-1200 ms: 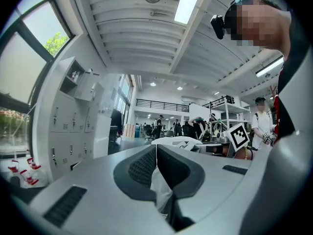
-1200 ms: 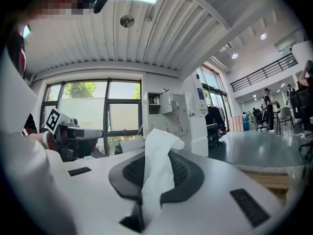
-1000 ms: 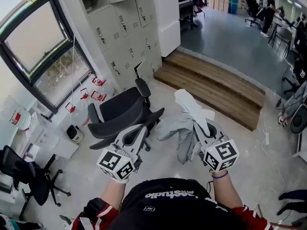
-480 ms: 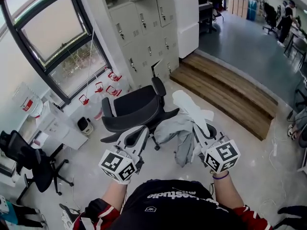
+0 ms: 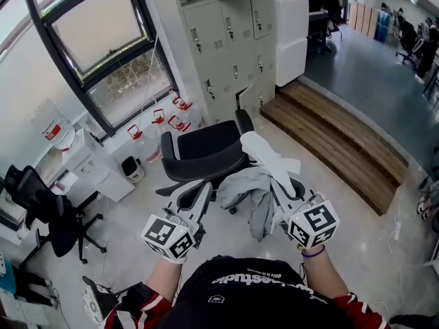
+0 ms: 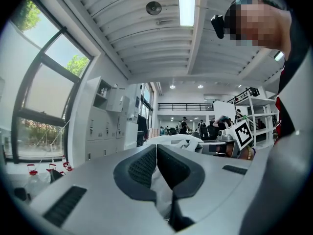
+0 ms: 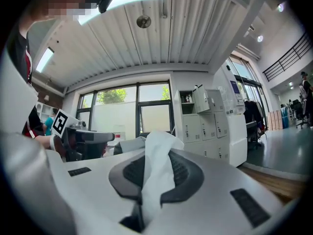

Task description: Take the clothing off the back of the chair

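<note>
A light grey and white piece of clothing (image 5: pixel 248 185) hangs free in the air between my two grippers, clear of the black office chair (image 5: pixel 206 146) just beyond it. My left gripper (image 5: pixel 204 185) is shut on one edge; in the left gripper view a strip of the clothing (image 6: pixel 164 187) sits pinched between the pads of that gripper (image 6: pixel 155 153). My right gripper (image 5: pixel 280 182) is shut on the other side. A white fold of the clothing (image 7: pixel 157 155) stands up out of the right gripper (image 7: pixel 151 168). The chair's back is bare.
Grey lockers (image 5: pixel 233 40) and a white cabinet (image 5: pixel 291 36) stand behind the chair, with a wooden step (image 5: pixel 343 136) to the right. Under the window are red-capped bottles (image 5: pixel 161 118) and a low white unit (image 5: pixel 96 166). A second black chair (image 5: pixel 41 211) stands at the left.
Both grippers keep their hold on the clothing and move across the room together. The head view has swung left, so the chair, lockers and step have slid right.
</note>
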`<state>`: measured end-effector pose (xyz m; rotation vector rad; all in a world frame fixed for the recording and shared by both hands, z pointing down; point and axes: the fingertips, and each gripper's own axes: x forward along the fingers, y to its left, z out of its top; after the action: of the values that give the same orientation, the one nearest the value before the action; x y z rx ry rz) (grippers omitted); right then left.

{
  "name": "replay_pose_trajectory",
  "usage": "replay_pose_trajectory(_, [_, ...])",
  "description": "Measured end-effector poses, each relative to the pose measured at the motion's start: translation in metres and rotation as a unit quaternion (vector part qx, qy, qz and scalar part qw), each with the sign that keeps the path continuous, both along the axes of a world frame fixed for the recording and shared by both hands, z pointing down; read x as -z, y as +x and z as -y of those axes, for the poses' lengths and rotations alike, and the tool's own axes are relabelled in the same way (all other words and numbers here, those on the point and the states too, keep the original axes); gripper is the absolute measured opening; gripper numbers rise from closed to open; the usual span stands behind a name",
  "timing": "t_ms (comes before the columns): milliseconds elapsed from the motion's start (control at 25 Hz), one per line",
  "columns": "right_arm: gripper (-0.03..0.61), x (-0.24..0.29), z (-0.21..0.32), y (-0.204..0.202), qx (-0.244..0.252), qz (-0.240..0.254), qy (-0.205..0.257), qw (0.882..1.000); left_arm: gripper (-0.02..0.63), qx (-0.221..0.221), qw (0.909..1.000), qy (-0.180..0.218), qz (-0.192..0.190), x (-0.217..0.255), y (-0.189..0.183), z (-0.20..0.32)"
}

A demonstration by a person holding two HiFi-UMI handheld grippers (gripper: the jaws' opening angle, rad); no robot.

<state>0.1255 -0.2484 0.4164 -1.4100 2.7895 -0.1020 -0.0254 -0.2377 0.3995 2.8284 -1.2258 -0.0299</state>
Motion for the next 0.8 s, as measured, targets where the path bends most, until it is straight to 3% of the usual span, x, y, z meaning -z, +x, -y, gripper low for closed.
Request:
replay_pose_trajectory(280, [0.054, -0.0033, 0.0051, -0.0034, 0.019, -0.001, -0.002, 1.000, 0.025, 0.018, 0.9998, -0.002, -0.002, -0.0021, -0.0011, 0.0025])
replay_pose_trajectory(800, [0.054, -0.0057, 0.0060, -0.0010, 0.008, 0.000, -0.006, 1.000, 0.025, 0.010, 0.9999, -0.005, 0.008, 0.0015, 0.0013, 0.0063])
